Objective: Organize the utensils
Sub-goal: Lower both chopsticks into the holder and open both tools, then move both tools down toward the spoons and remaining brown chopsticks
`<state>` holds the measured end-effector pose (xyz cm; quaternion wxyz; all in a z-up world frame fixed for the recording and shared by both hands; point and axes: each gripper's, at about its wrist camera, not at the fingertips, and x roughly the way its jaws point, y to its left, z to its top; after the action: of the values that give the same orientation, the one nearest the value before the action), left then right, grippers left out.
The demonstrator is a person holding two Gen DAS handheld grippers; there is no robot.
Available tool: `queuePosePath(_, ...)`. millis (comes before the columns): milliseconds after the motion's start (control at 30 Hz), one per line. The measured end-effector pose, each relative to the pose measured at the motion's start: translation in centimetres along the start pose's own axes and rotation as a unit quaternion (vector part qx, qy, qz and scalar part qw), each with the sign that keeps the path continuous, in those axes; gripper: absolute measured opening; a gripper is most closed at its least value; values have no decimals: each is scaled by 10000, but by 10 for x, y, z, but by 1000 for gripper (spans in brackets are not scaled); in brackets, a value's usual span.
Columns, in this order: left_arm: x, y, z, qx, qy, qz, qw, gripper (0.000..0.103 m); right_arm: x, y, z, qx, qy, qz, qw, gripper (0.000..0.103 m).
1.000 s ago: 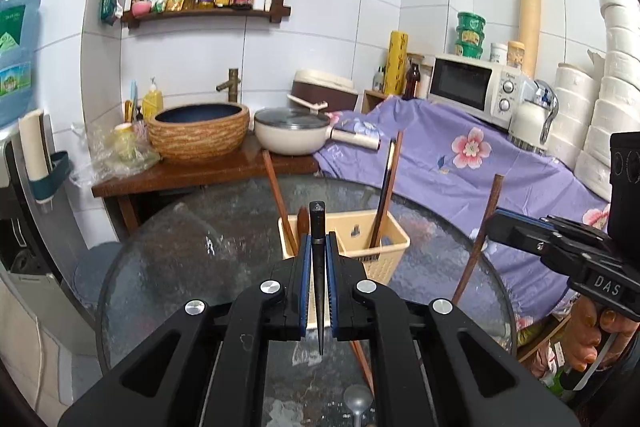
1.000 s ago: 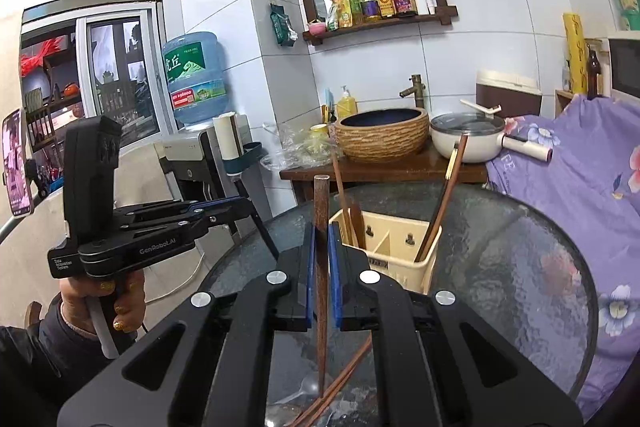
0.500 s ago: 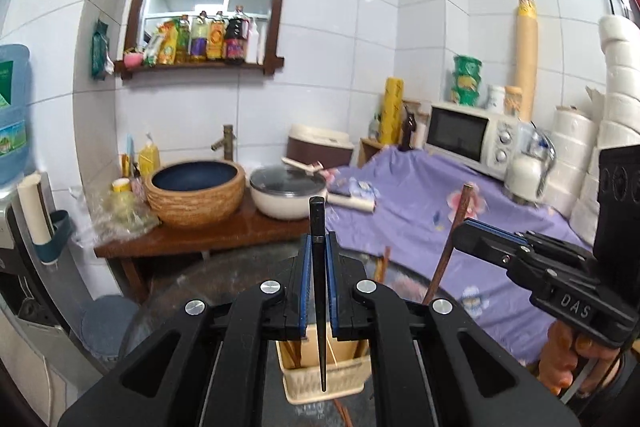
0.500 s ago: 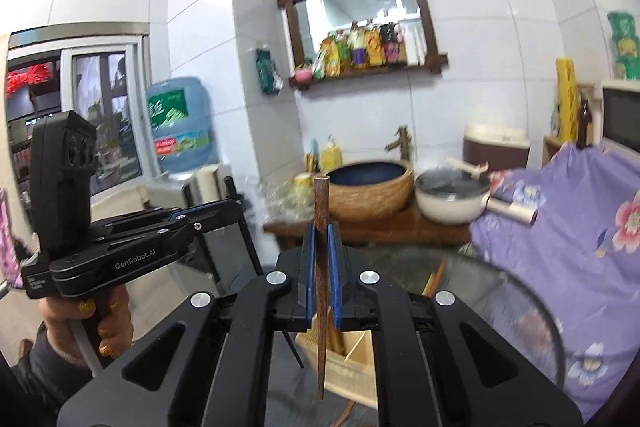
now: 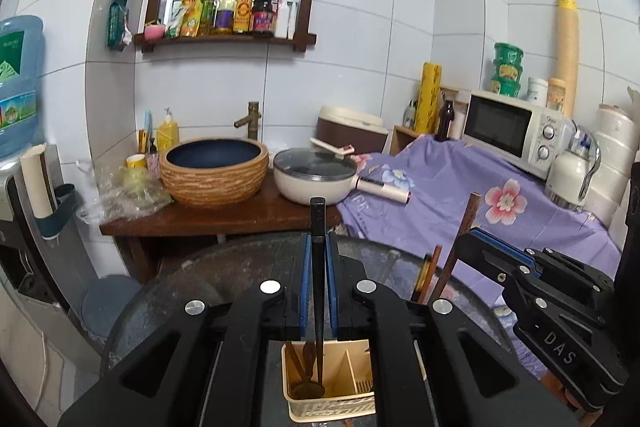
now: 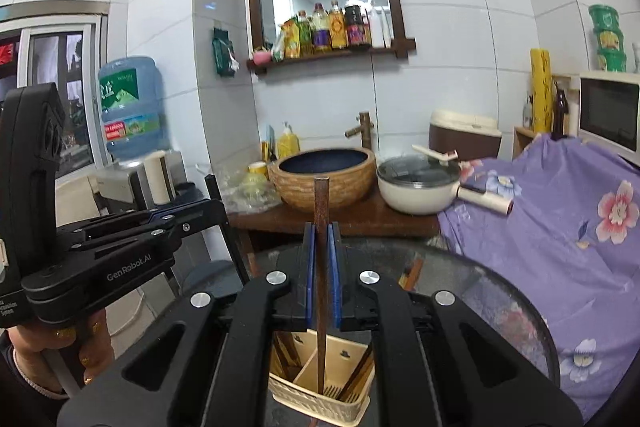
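From my station, left to right: my left gripper (image 5: 319, 269) is clamped on a black utensil (image 5: 318, 267), blue pads pressed to its slim handle, which stands nearly upright with its squared top toward the tiled wall and its lower end reaching down over the cream utensil basket (image 5: 332, 405) on the round glass table (image 5: 192, 283). In the left wrist view the basket's left compartment holds dark wooden spoons (image 5: 305, 373), bowls down; the compartment beside it looks bare from here. Two brown sticks (image 5: 424, 273) lean out of the basket's right side, tips angled up and to the right.

My right gripper (image 6: 322, 269) is closed tight on a brown wooden chopstick (image 6: 321, 267), long axis vertical, blunt top toward the woven basin (image 6: 324, 179), lower tip dipping into the basket's (image 6: 316, 401) slotted middle compartment. In the right wrist view more brown sticks (image 6: 356, 375) lie slanted in the compartment to the right, and dark handles (image 6: 282, 351) stand in the left one.

Behind the table, a lidded cream pan (image 5: 316, 179) rests on the wooden counter (image 5: 200, 219).
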<state>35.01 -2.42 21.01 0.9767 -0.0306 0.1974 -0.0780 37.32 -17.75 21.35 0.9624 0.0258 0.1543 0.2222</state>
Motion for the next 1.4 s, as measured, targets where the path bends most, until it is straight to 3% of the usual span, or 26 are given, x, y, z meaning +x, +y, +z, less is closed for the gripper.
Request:
queuePosePath(433,41,10,-44,-106,662,-20,9977,7,26,-16,-42,193,448,-99,9988,7)
queuePosePath(767,49,12,-56,-39,817,78,9966,8,31,-20,-50,245,519,-151,9982,10)
queuePosePath(800,47,13,-56,-44,788,31,9969,14,28,-20,-51,247,474,-167,9984,12)
queuePosePath(833,44,13,-55,-55,758,-1,9971,27,27,-20,-51,244,435,-173,9986,25)
queuePosePath(867,40,14,-54,-69,710,-10,9975,36,22,-21,-53,261,362,-164,9989,45)
queuePosePath(900,36,15,-53,-85,630,-6,9980,53,16,-22,-55,318,267,-133,9990,53)
queuePosePath(933,26,18,-53,-105,448,27,9989,61,12,-23,-56,345,218,-118,9991,55)
queuePosePath(1167,-15,23,-71,73,239,83,9997,78,-24,-10,-75,191,151,-128,9996,55)
queuePosePath(1400,-34,20,-131,353,919,-135,9951,79,-20,13,-134,42,1327,-97,9911,54)
